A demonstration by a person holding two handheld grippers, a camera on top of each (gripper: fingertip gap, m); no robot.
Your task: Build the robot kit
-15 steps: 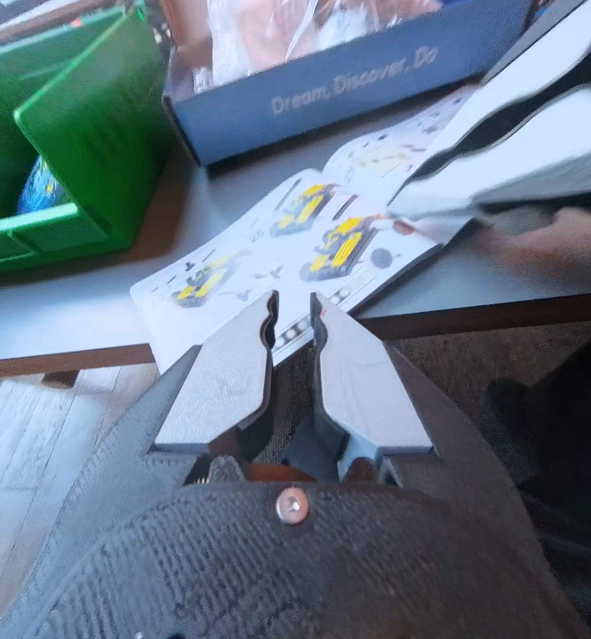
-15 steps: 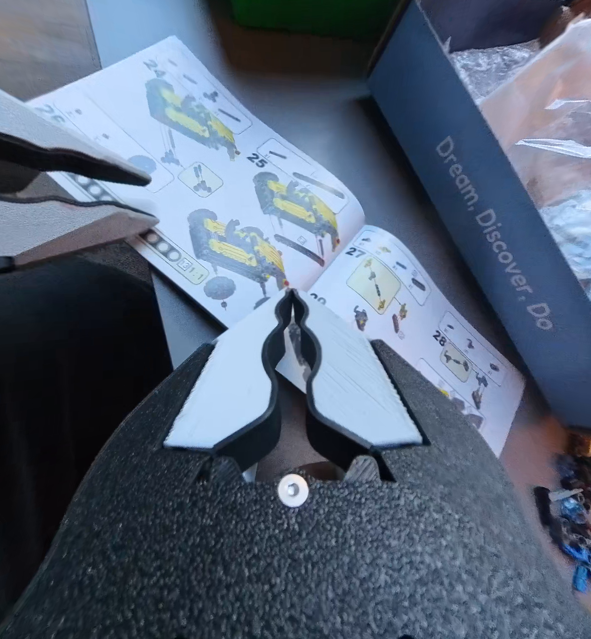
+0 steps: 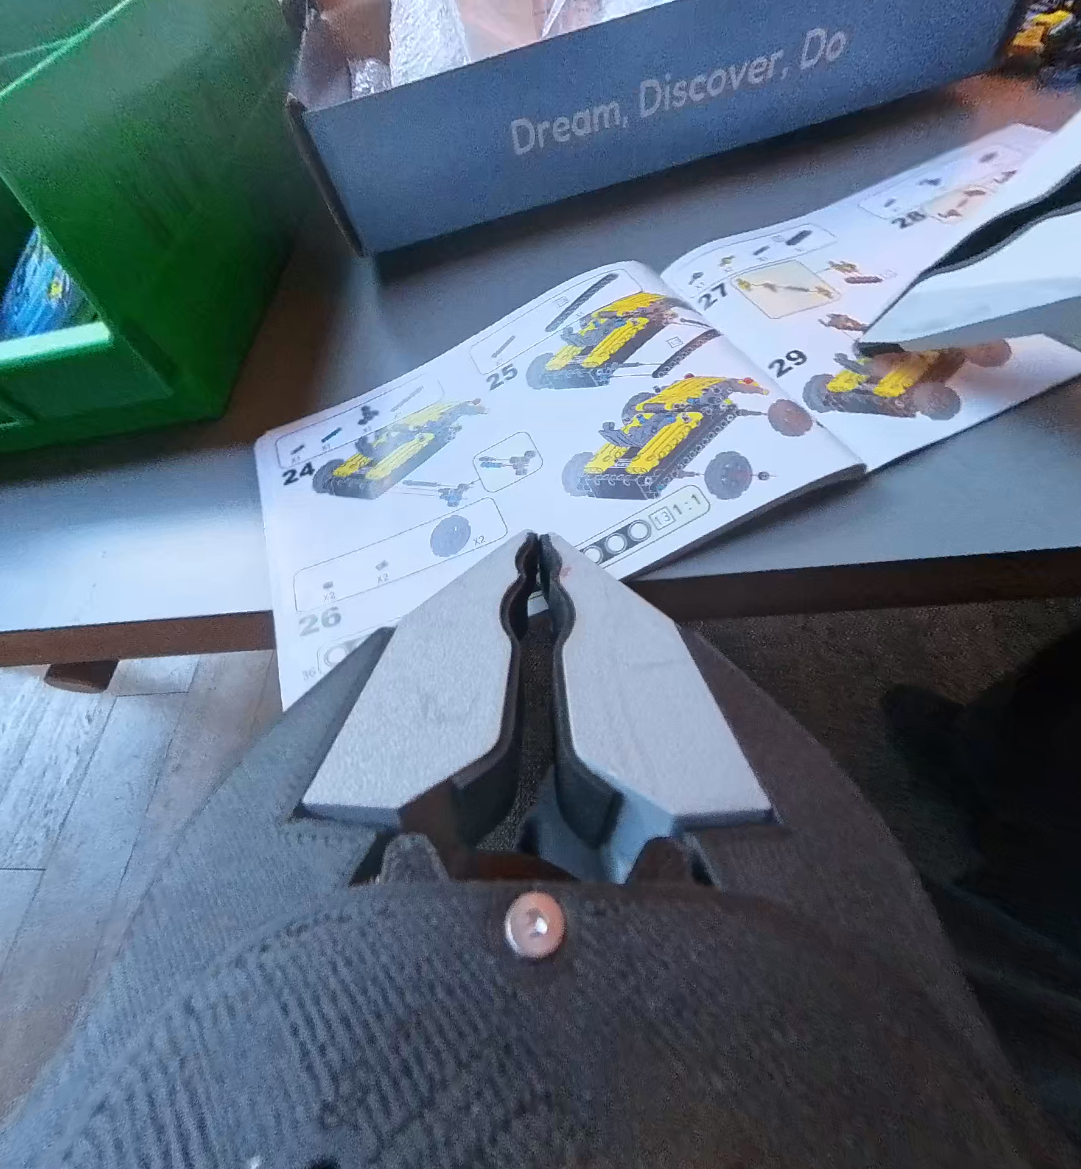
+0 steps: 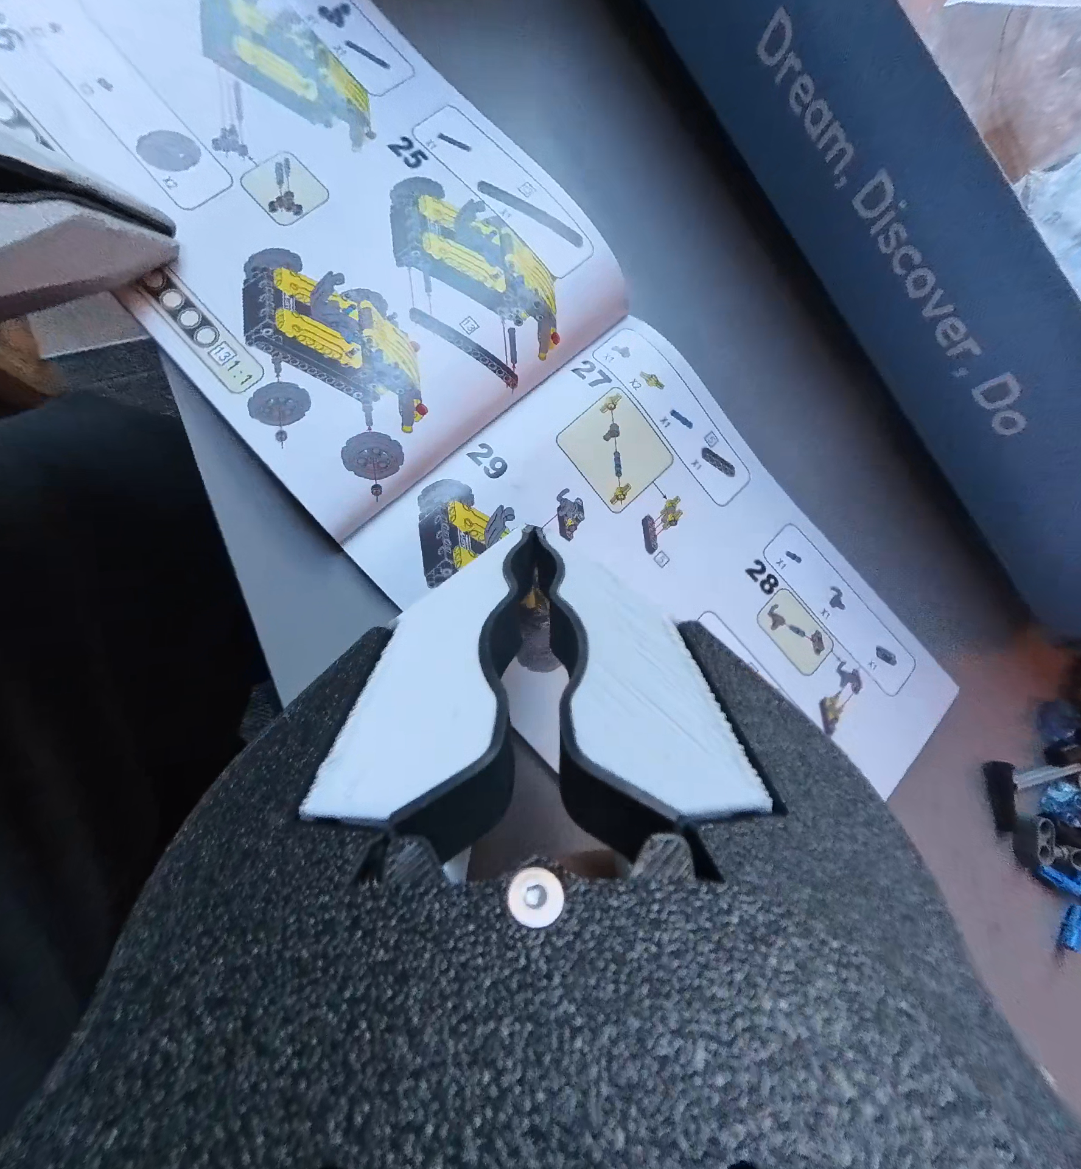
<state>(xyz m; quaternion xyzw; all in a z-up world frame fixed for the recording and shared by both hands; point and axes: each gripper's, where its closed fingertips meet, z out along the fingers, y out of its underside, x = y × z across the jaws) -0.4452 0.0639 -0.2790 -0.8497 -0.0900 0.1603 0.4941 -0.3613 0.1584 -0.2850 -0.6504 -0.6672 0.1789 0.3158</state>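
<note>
The grey worktop [image 3: 114,544] carries a dark blue box [image 3: 588,133] at its back and a green bin [image 3: 133,209] towards the back left corner. An open instruction booklet [image 3: 557,443] lies at the front edge, one corner overhanging. The left tongs [image 3: 538,543], tips pressed together, sit at that overhanging page; whether they pinch it is unclear. The right tongs [image 4: 530,532], tips together, rest over the right page. Small loose bricks [image 4: 1069,841] lie just beside the booklet's right end.
</note>
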